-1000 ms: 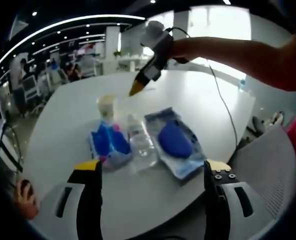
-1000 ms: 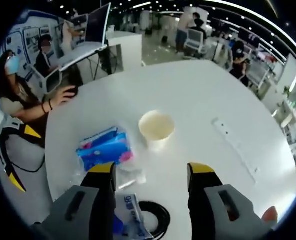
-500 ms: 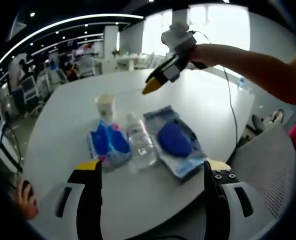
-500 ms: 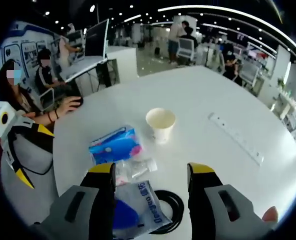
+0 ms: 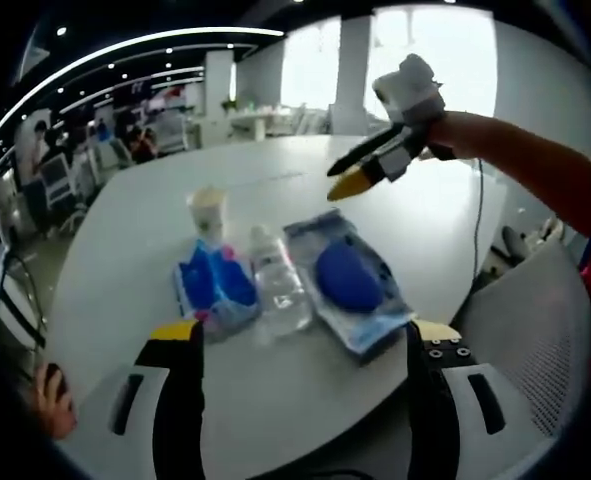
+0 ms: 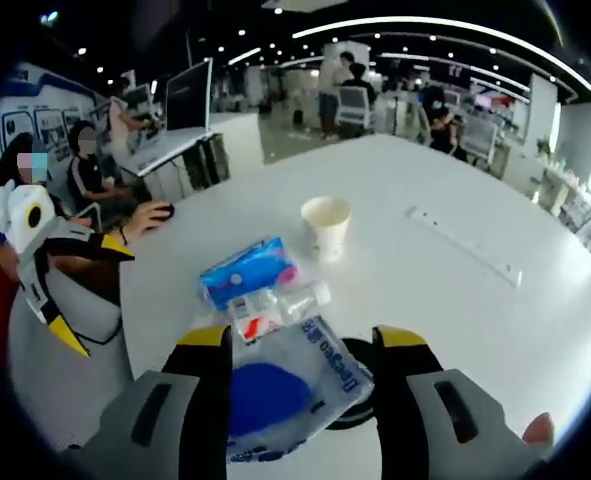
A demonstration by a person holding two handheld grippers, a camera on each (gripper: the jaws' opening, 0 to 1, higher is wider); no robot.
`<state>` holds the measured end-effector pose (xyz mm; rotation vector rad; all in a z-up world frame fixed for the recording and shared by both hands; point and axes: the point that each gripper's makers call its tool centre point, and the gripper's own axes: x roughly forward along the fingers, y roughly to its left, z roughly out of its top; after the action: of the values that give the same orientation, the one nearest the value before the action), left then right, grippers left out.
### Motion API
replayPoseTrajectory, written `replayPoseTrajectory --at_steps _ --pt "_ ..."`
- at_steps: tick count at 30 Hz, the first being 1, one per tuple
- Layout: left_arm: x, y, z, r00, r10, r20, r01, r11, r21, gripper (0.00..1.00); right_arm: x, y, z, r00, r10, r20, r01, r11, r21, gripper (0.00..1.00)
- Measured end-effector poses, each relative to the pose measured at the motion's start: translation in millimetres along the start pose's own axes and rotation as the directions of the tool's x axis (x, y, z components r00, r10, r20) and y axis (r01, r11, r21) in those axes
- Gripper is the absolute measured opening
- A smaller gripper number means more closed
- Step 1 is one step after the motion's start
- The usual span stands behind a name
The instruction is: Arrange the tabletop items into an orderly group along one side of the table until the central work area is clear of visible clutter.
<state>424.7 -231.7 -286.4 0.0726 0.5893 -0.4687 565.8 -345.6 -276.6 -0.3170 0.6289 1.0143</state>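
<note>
On the round white table point(image 5: 125, 230) several items lie side by side: a paper cup point(image 5: 207, 208), a blue tissue pack point(image 5: 215, 285), a clear plastic bottle point(image 5: 278, 288) on its side, and a clear bag with a blue item inside point(image 5: 347, 280). My left gripper point(image 5: 303, 335) hangs open short of them, nothing between its jaws. My right gripper point(image 5: 353, 183) hovers above the table beyond the bag, held by a hand. From the right gripper view, the open right gripper point(image 6: 302, 340) is over the bag point(image 6: 285, 385), with the bottle point(image 6: 275, 305), tissue pack point(image 6: 247, 270) and cup point(image 6: 326, 215) beyond, and the left gripper point(image 6: 55, 270) at the left.
A black cable ring point(image 6: 360, 405) lies partly under the bag. A white power strip point(image 6: 465, 258) is set into the table point(image 6: 455, 320) to the right. A person sits at a desk point(image 6: 165, 150) behind the table; a grey chair point(image 5: 535, 330) stands by the near edge.
My right gripper has drawn back from over the cup toward the bag end of the row and moved rightward in the left gripper view. The items lie as before; the left gripper is still.
</note>
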Motion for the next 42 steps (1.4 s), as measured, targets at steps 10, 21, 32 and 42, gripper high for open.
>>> replayPoseTrajectory --at_steps 10,21,32,42 --pt "-1 1.4 0.5 1.0 0.006 0.0 -0.006 1.0 0.0 0.81 -21 27 -10.5 0.991 -0.031 0.133 0.012 0.989 0.145 0.55" --pt "-1 13.6 4.7 1.0 0.031 0.004 -0.031 1.0 -0.002 0.81 -24 37 -31.5 0.991 -0.036 0.127 0.013 0.983 0.183 0.54" --pt "7 62.0 14.1 0.993 0.122 -0.003 -0.122 0.992 0.019 0.77 -22 38 -36.6 0.992 -0.029 0.124 0.004 0.981 0.195 0.54" --pt "26 79.2 3.8 0.993 0.099 -0.067 -0.089 0.987 0.134 0.65 -23 36 -38.1 0.992 -0.03 0.126 0.004 0.98 0.199 0.54"
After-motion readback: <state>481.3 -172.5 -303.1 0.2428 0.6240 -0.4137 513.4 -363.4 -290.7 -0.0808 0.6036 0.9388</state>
